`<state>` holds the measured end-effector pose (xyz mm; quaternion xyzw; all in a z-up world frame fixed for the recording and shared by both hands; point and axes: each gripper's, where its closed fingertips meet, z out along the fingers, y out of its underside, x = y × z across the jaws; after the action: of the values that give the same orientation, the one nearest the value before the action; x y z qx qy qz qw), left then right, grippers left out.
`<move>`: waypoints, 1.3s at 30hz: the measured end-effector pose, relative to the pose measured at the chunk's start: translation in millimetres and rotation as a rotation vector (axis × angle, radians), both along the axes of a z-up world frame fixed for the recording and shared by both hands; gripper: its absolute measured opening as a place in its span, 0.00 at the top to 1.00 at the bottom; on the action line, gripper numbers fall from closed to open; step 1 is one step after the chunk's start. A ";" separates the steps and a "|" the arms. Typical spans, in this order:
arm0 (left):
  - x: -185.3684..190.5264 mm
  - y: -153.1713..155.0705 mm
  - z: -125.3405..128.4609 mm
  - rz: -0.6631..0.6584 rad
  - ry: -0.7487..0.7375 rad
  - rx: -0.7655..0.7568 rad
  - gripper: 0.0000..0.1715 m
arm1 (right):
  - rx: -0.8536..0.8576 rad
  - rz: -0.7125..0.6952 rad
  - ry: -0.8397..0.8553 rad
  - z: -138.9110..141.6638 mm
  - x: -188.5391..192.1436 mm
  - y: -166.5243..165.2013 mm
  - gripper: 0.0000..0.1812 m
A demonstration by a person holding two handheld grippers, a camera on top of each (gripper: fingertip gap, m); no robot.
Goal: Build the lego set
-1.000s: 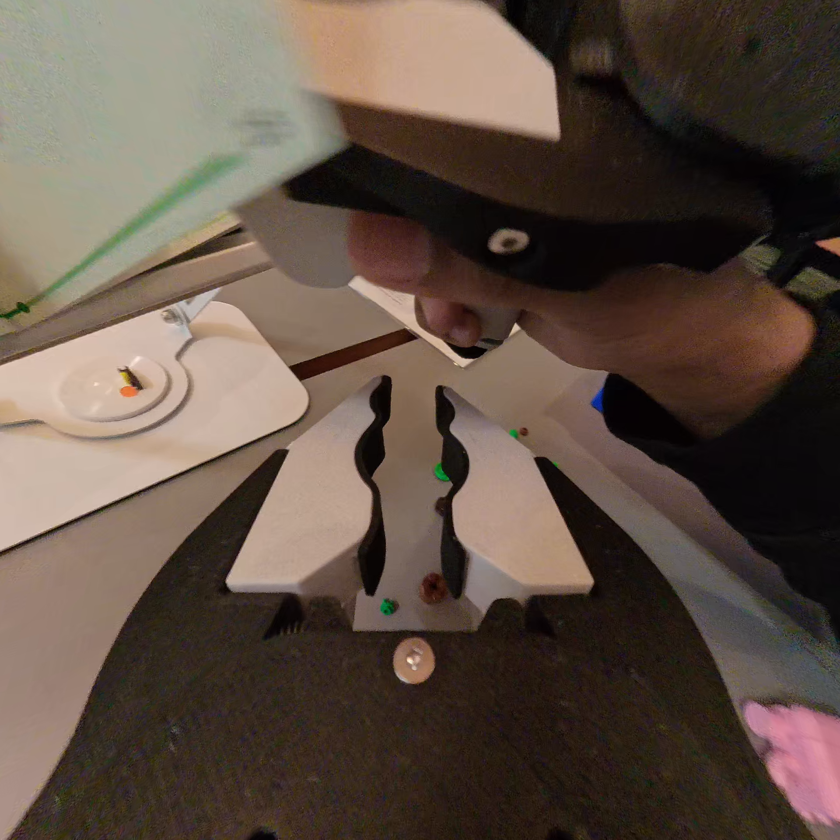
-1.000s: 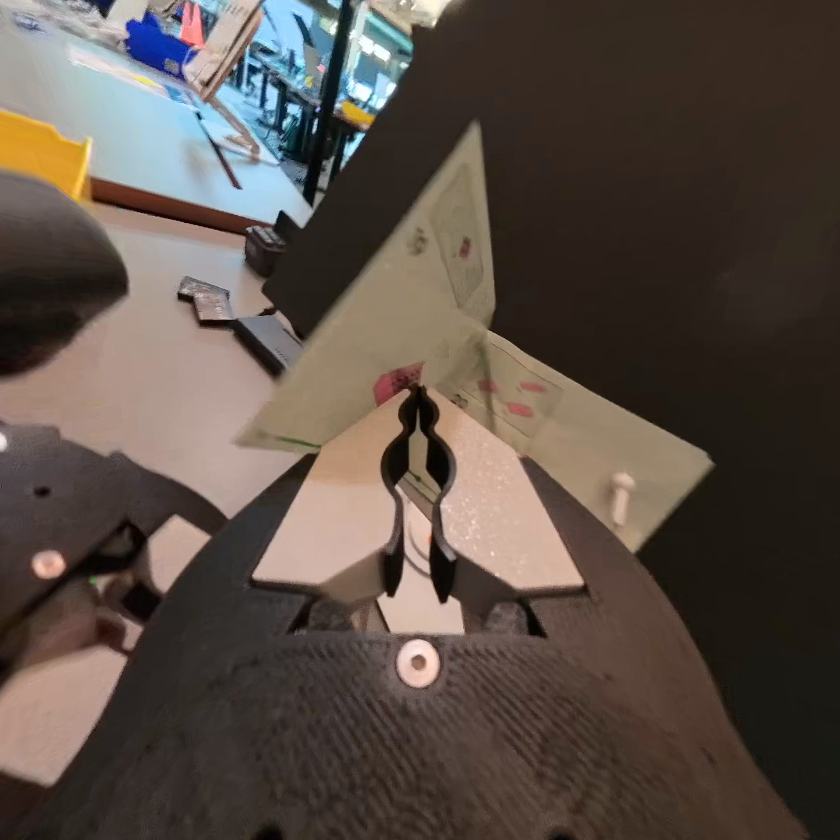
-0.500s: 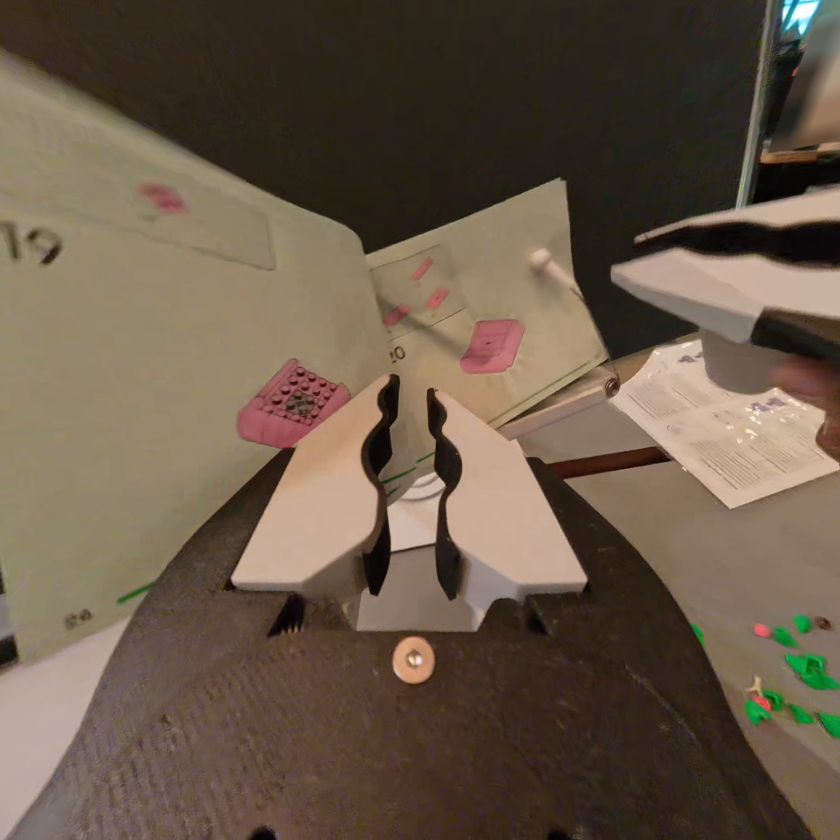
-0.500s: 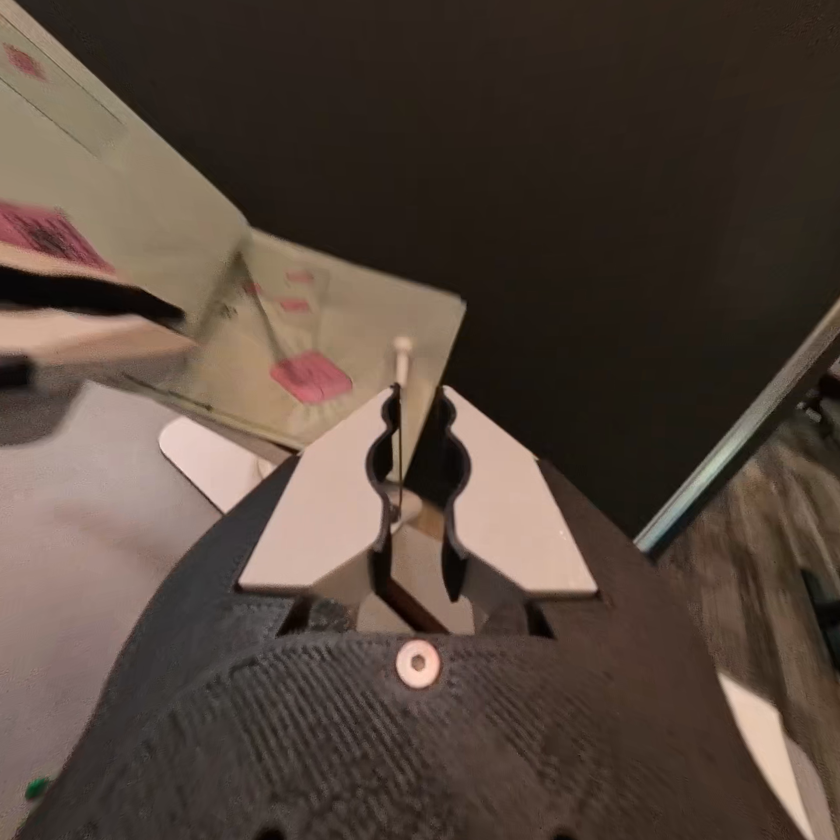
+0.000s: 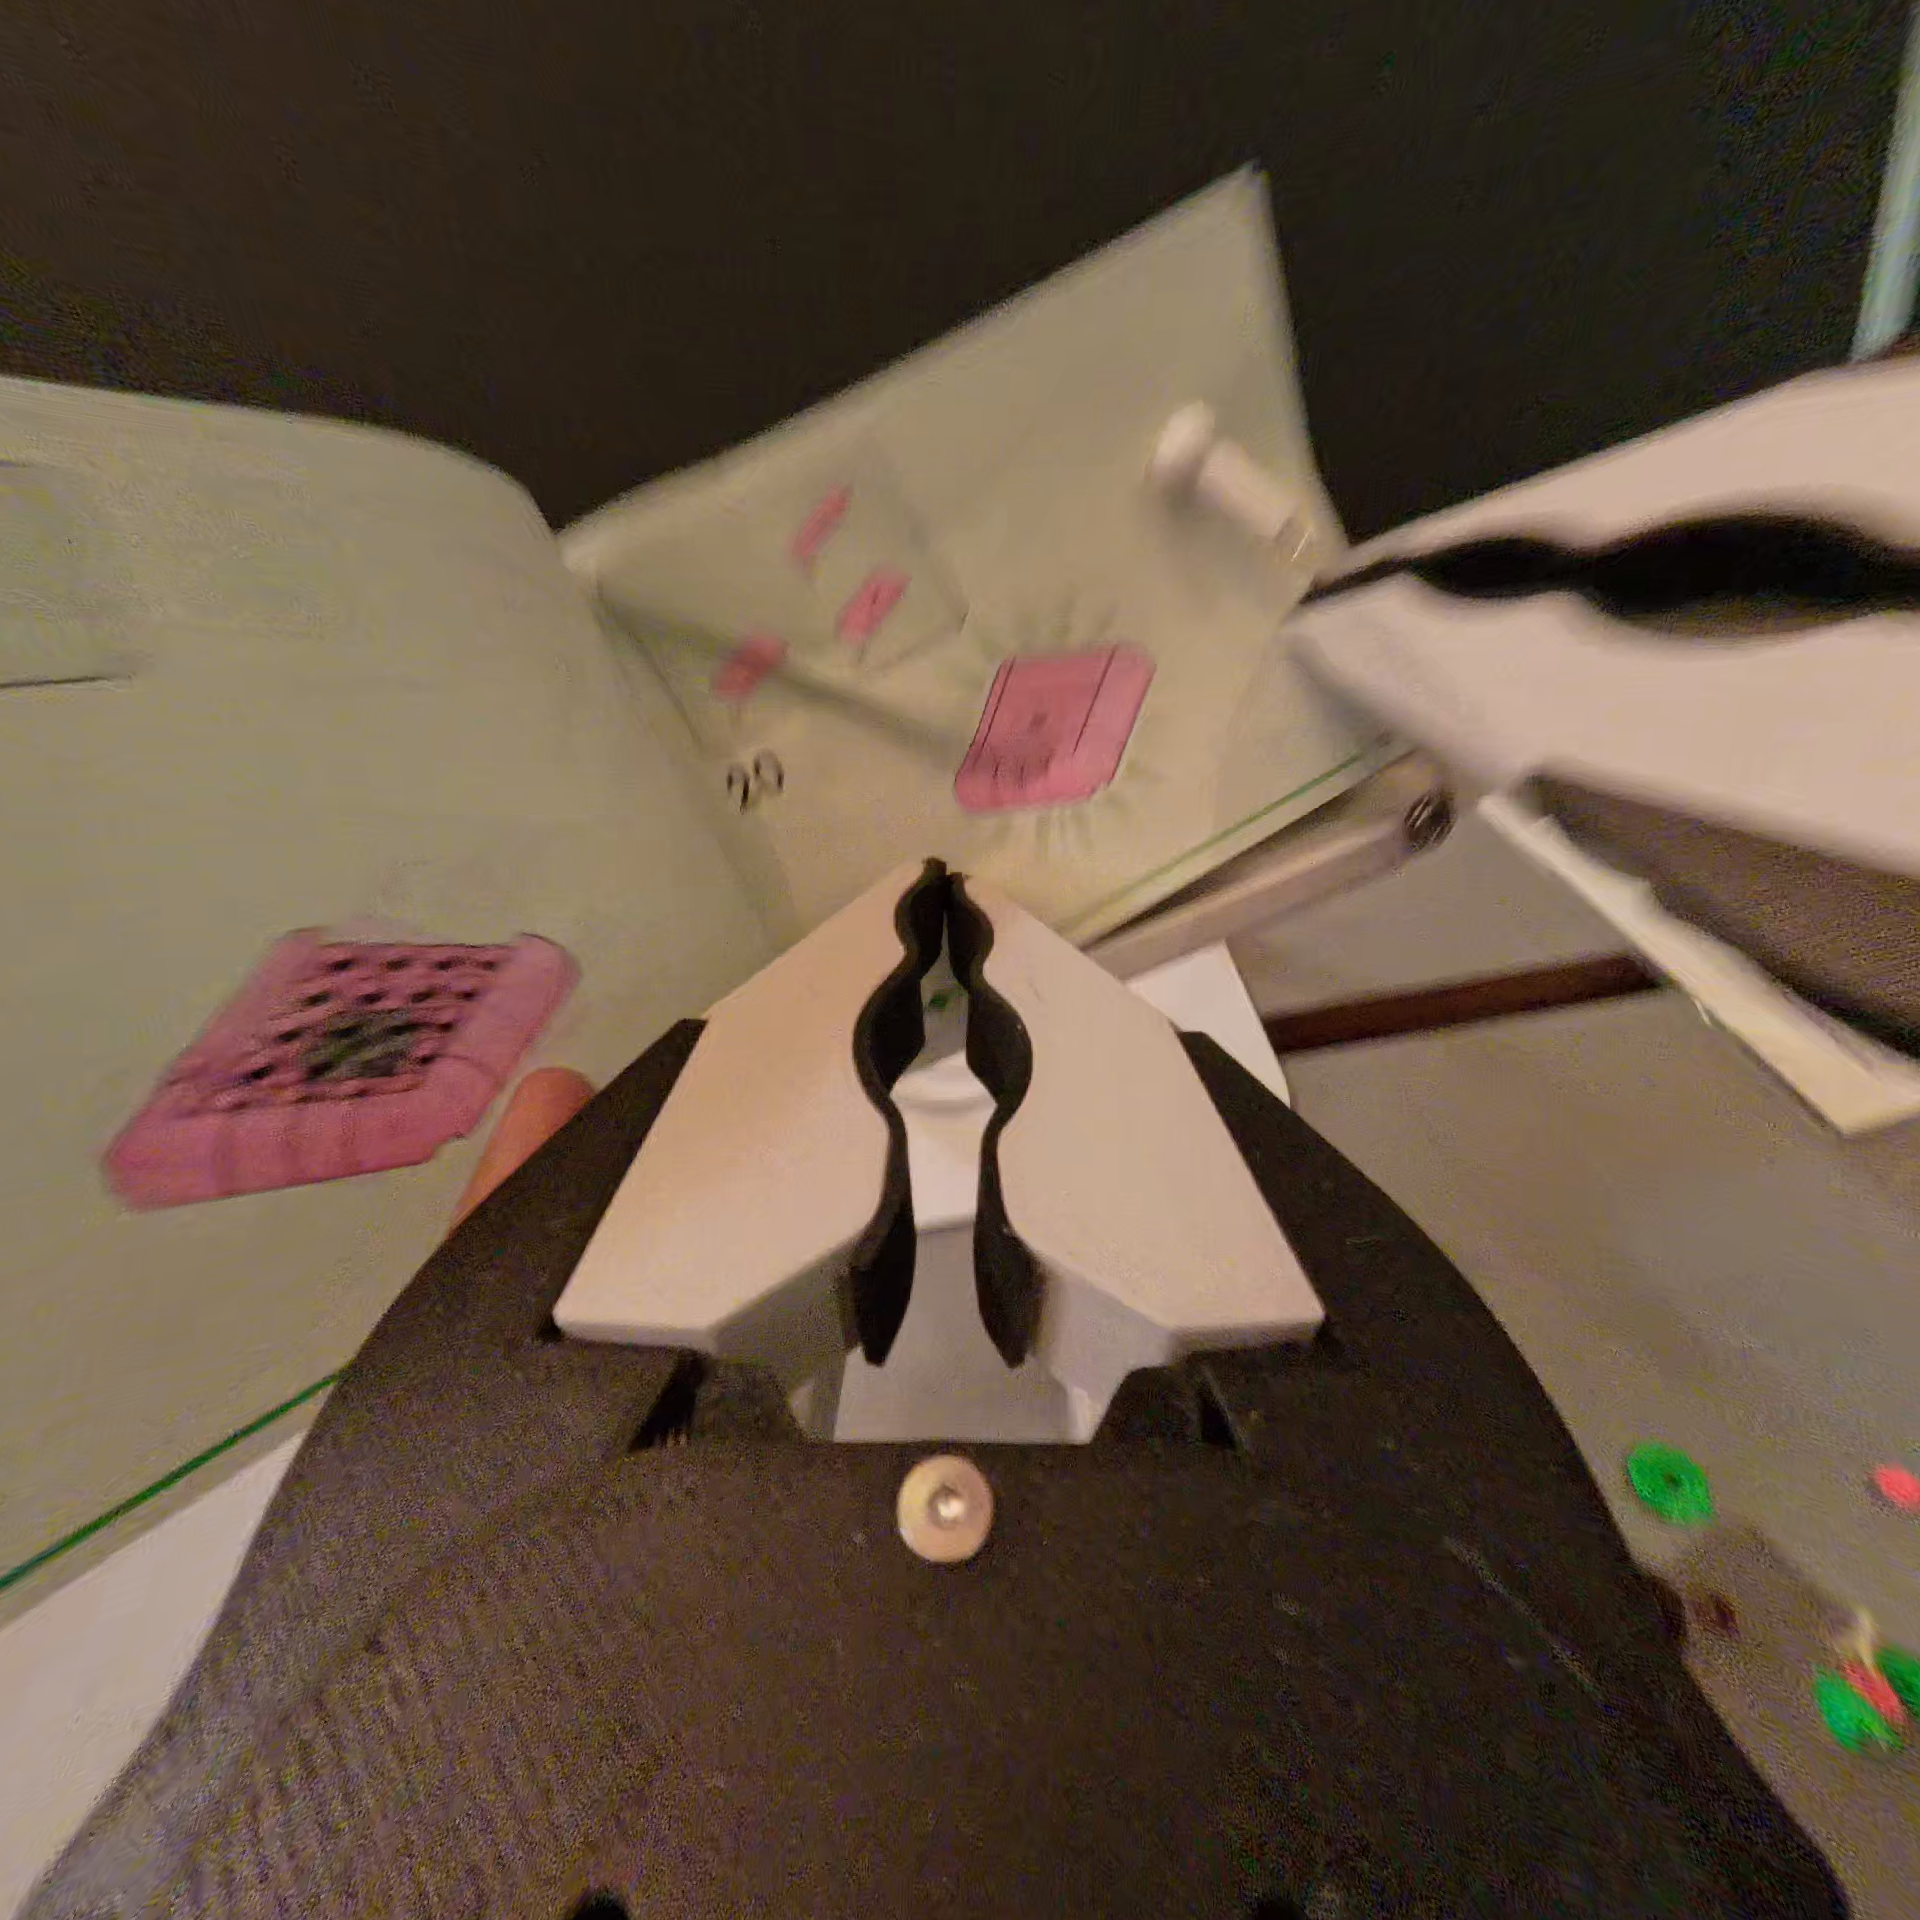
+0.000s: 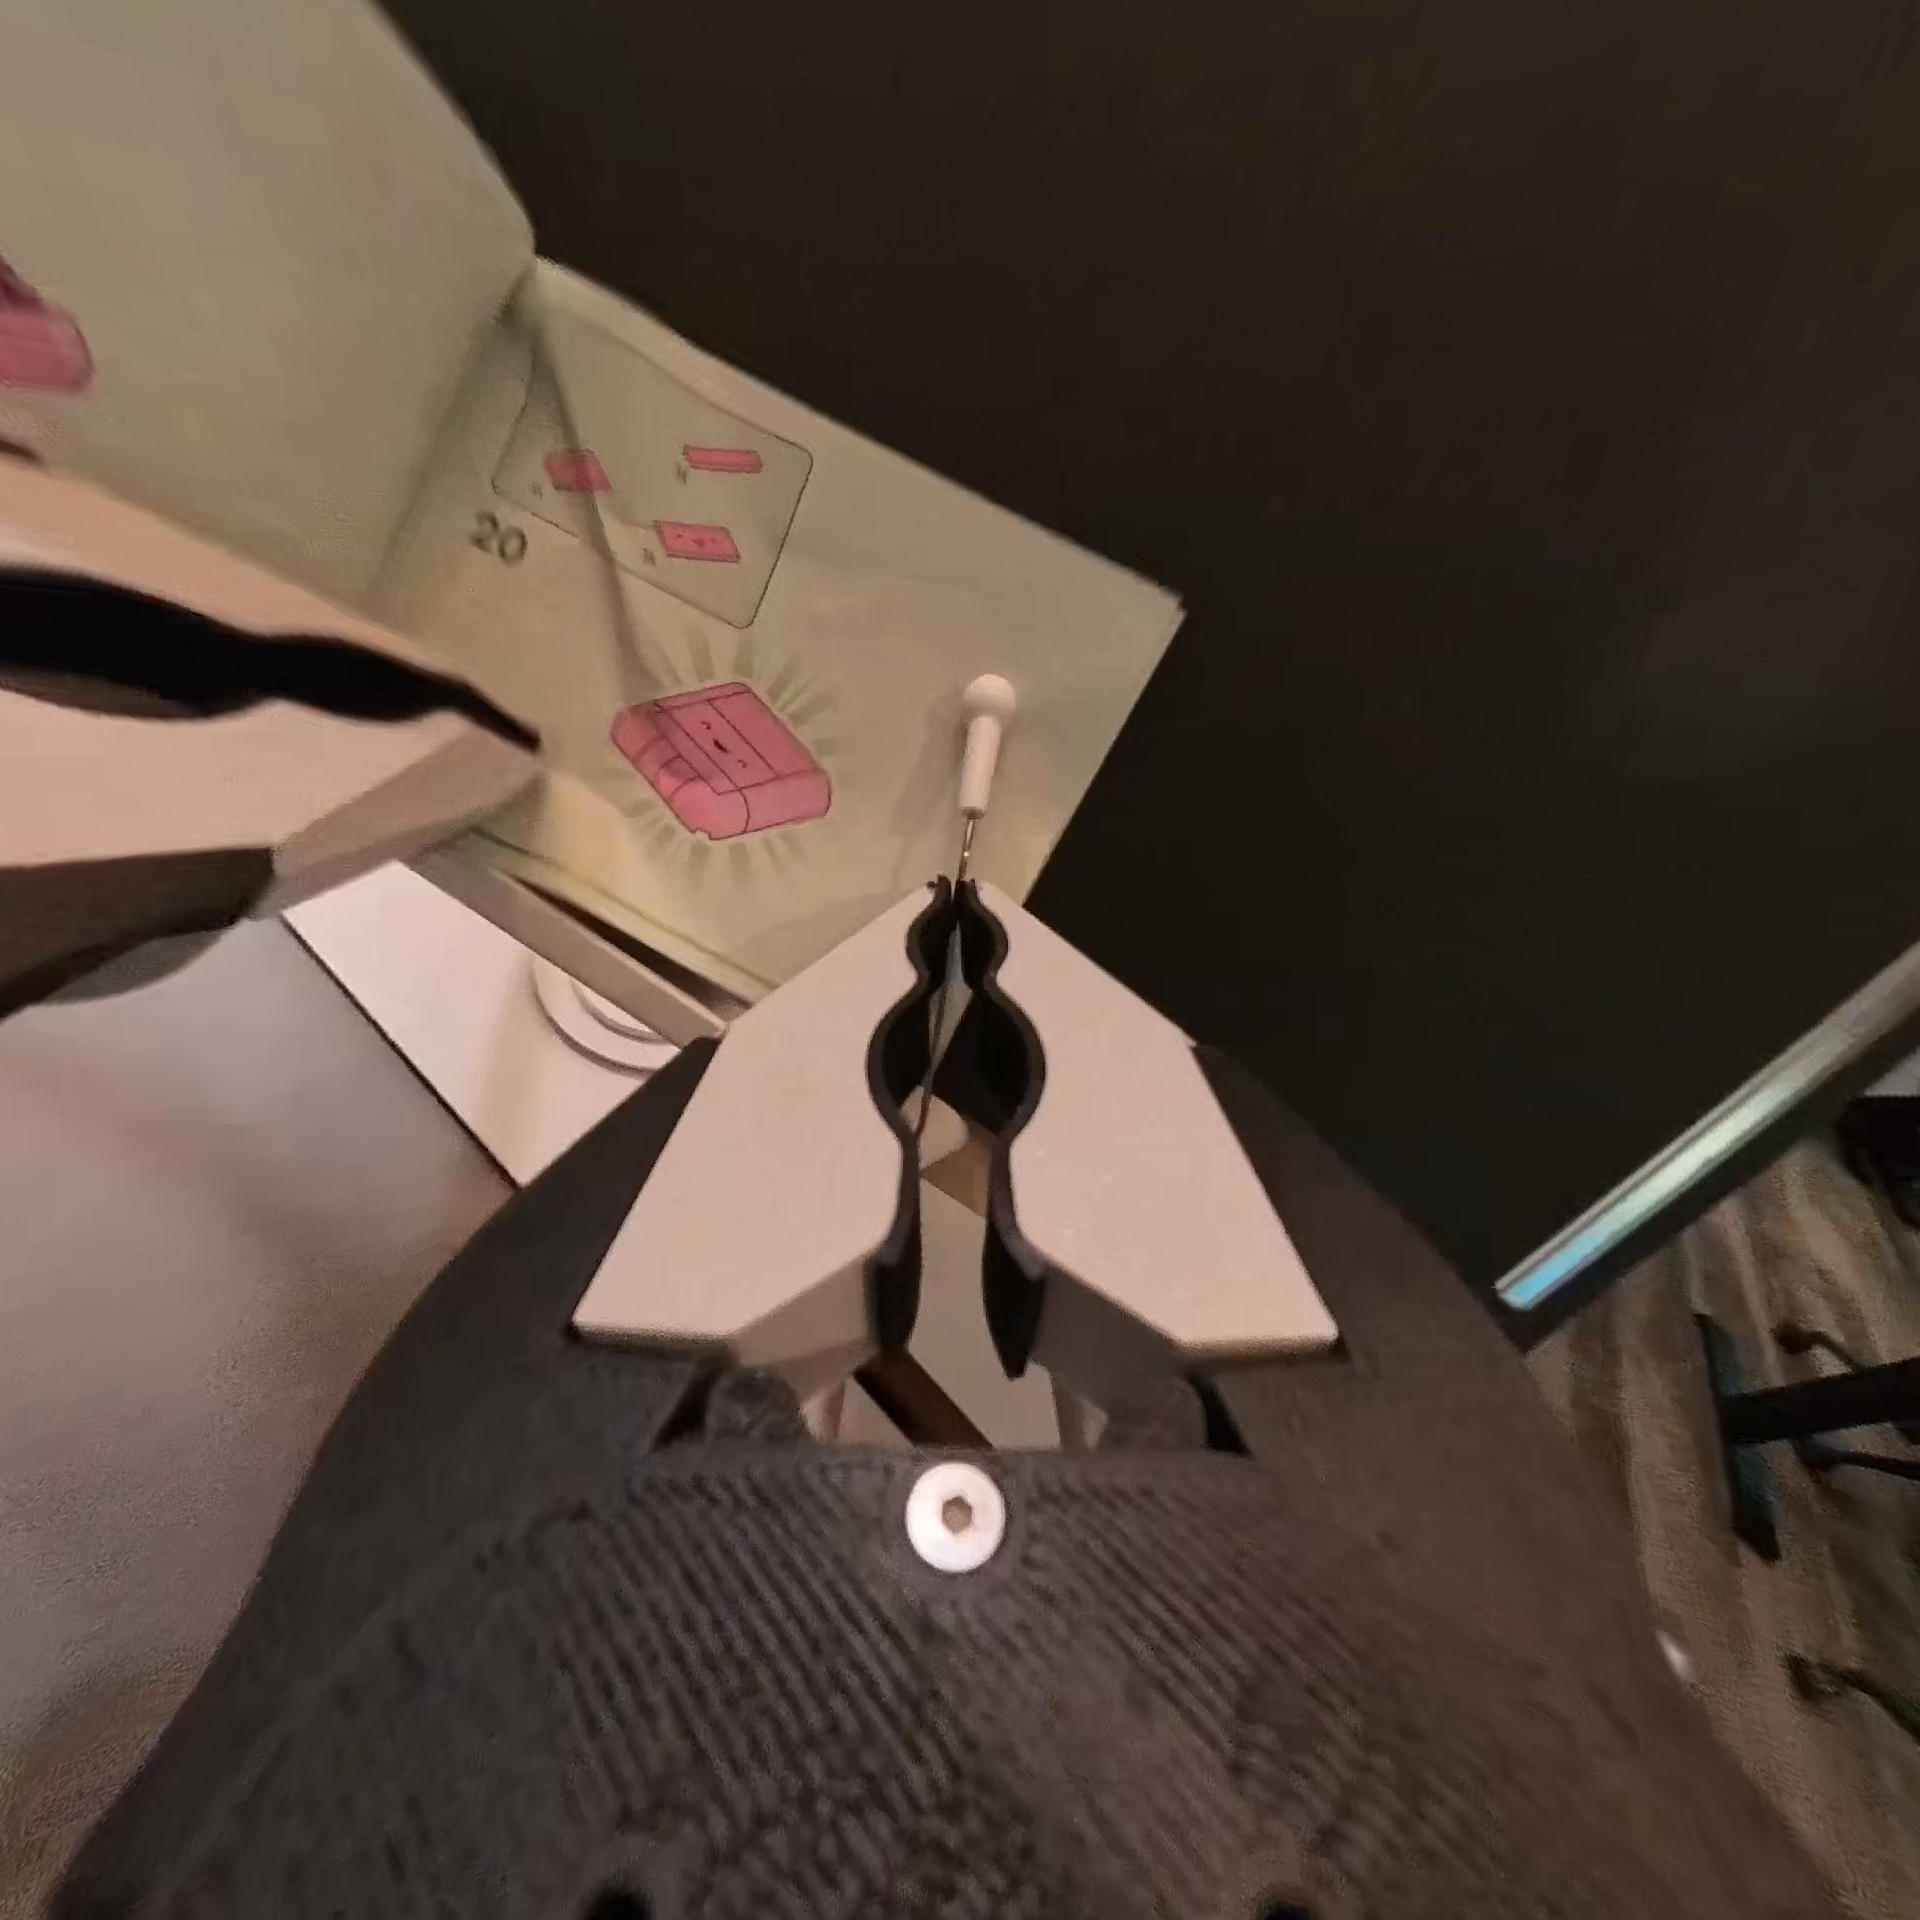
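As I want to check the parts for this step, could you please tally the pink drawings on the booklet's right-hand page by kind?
On the right-hand page, seen in the right wrist view:
Small pink part drawings in the outlined box: 3
Large pink build drawing below the box: 1
Total: 4

Both units are showing the same build: left gripper (image 5: 948,891) and right gripper (image 6: 953,889) are wearing pale wedge fingers (image 5: 769,1132), wavy black pads, textured black body, one silver screw (image 5: 943,1507) centred.
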<state>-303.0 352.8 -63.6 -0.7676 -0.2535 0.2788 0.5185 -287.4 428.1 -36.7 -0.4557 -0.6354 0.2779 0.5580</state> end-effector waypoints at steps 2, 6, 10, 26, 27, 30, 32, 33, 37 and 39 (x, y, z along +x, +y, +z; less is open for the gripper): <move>-4.6 -7.1 -7.7 -0.032 -0.084 0.048 1.00 | -0.089 0.034 0.009 0.3 0.2 -1.5 1.00; -8.8 -11.5 -3.0 0.012 -0.021 -0.030 1.00 | -0.204 0.053 0.063 2.5 2.4 -0.5 1.00; -7.2 4.6 -6.8 0.008 -0.022 -0.110 1.00 | -0.206 0.067 0.083 4.9 8.9 -1.5 1.00; 8.9 30.5 3.5 -0.178 -0.092 0.008 1.00 | -0.207 0.040 0.100 3.5 5.0 -2.1 1.00; 12.2 26.7 6.8 -0.197 -0.091 0.026 1.00 | -0.195 0.030 0.090 3.1 5.5 -1.9 0.99; 28.6 5.4 23.0 -0.265 -0.019 0.080 1.00 | -0.107 0.021 0.098 14.1 12.9 -8.0 0.81; 34.1 -18.7 33.8 -0.275 0.068 0.126 1.00 | -0.004 0.056 0.195 40.9 20.2 -25.7 0.79; 31.9 -32.3 38.7 -0.255 0.108 0.149 1.00 | 0.051 0.095 0.245 55.1 21.9 -40.7 0.80; 17.8 -67.8 53.4 -0.195 0.089 0.266 1.00 | -0.015 0.476 0.056 58.6 7.6 -136.3 0.94; 11.9 -67.0 46.8 -0.211 -0.007 0.261 1.00 | -0.086 0.543 -0.044 68.9 -9.3 -158.4 0.92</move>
<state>-291.0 285.8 -16.8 -0.7171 -0.2074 0.1847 0.6393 -296.7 269.7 32.2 -0.2981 -0.7338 0.4340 0.4293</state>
